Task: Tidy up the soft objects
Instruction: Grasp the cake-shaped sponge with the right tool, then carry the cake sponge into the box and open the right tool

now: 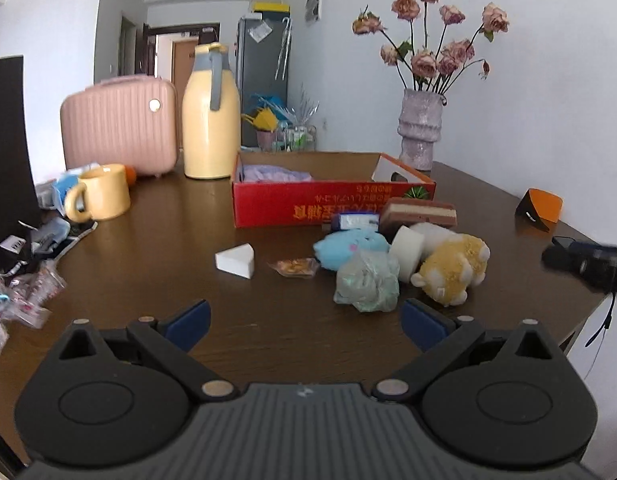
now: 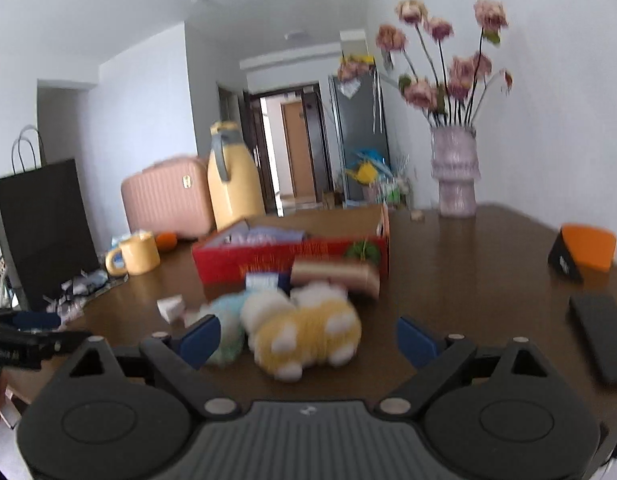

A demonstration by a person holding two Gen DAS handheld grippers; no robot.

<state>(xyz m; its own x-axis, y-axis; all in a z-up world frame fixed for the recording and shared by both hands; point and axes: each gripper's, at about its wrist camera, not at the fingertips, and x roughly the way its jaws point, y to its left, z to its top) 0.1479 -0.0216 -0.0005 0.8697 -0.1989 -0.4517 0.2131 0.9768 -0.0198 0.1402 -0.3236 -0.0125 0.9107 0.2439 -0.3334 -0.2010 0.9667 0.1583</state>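
Note:
Soft things lie in a heap on the brown table [image 1: 156, 240]: a yellow plush toy [image 1: 454, 272], a blue plush [image 1: 350, 248], a grey-green mesh puff [image 1: 366, 282], a white roll [image 1: 406, 250], a brown layered sponge [image 1: 418, 212] and a white wedge sponge [image 1: 235, 260]. A red cardboard box [image 1: 332, 200] behind them holds lilac cloth [image 1: 274, 174]. My left gripper [image 1: 304, 320] is open and empty, short of the heap. My right gripper [image 2: 308, 338] is open, with the yellow plush [image 2: 308, 336] just ahead between its fingers, not gripped. The red box [image 2: 284, 262] stands behind it.
A yellow mug [image 1: 102, 192], yellow jug [image 1: 210, 114] and pink case [image 1: 120, 126] stand at the back left. A vase of flowers [image 1: 420, 128] stands at the back right. An orange-black box [image 1: 540, 210] and a dark phone [image 2: 602, 334] lie right. Wrappers litter the left edge [image 1: 24, 292].

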